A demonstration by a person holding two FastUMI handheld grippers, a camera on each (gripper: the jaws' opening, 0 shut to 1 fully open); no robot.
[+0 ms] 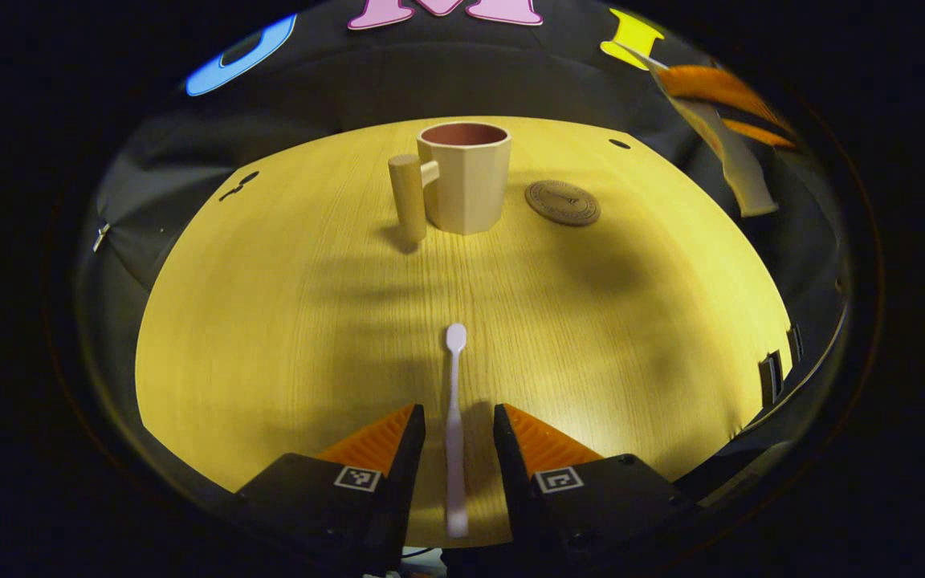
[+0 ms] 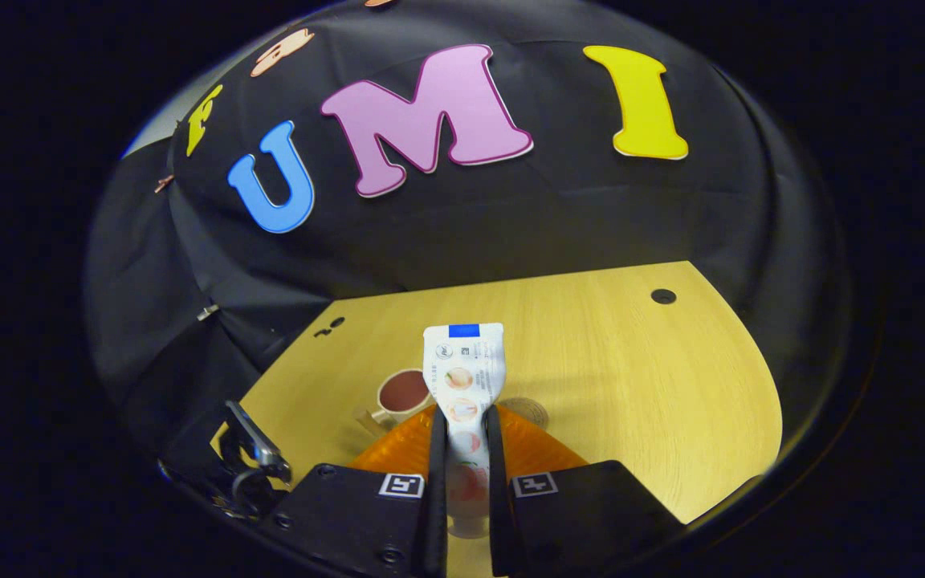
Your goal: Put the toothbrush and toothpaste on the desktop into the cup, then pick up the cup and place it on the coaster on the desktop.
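Observation:
A white toothbrush lies flat on the yellow wooden table, head pointing away, in the left gripper view. My left gripper is open and low over it, one finger on each side of the handle with a gap. Farther back stand a beige cup with a wooden handle and a round brown coaster to its right. My right gripper is shut on a white toothpaste tube, held up in the air. Below it are the cup and the coaster. The tube hangs at the upper right.
The table's curved front edge runs close behind my left gripper. A small dark hole marks the far right of the tabletop. Black cloth wall closes off the back. A dark metal-tipped device shows at the lower left of the right gripper view.

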